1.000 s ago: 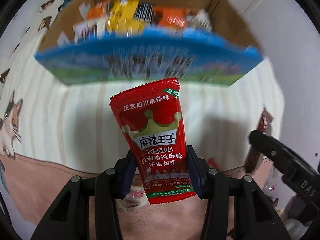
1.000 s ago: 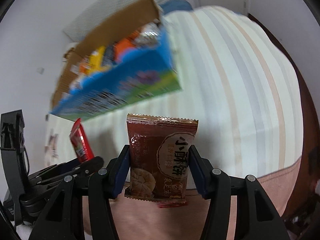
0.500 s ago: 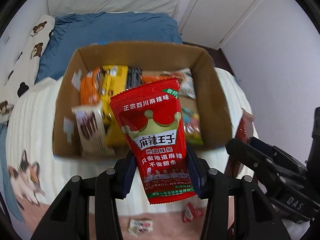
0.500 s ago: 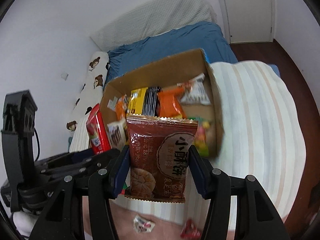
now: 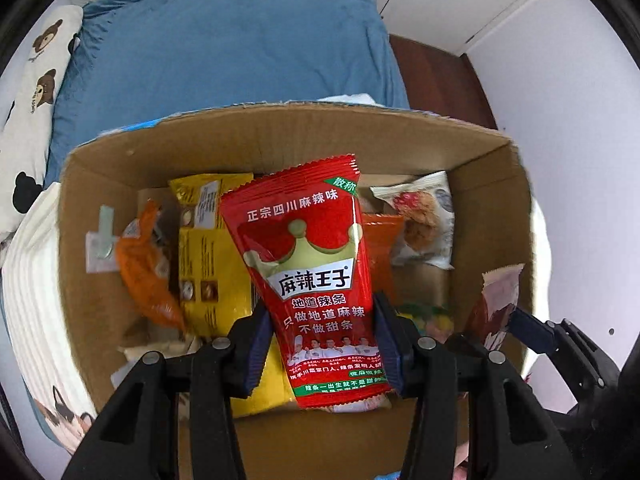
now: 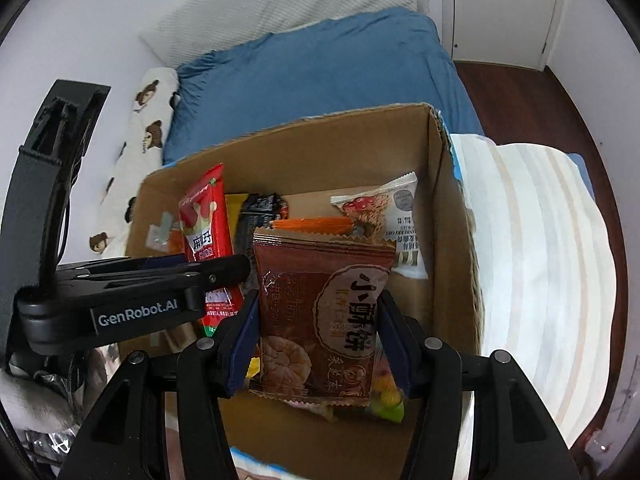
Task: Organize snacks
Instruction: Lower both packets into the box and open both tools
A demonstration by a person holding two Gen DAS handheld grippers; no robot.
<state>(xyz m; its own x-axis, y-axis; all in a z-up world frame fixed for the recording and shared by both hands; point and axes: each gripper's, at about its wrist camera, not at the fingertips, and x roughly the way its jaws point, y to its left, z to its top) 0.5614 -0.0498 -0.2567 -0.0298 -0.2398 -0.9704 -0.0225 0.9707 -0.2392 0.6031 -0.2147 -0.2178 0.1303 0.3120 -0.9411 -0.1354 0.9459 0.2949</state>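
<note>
Glossy red packet and crinkly brown packet in clamped jaws above cardboard box.

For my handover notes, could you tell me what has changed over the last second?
Both grippers travelled from in front of the cardboard box to above its open top. The left gripper still grips the red spicy-strip packet, jaws easing slightly; the right gripper still clamps the brown biscuit packet.

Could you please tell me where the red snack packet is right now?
The red snack packet is clamped in the left gripper, hanging over the open cardboard box, with the brown biscuit packet beside it in the right gripper.
</note>
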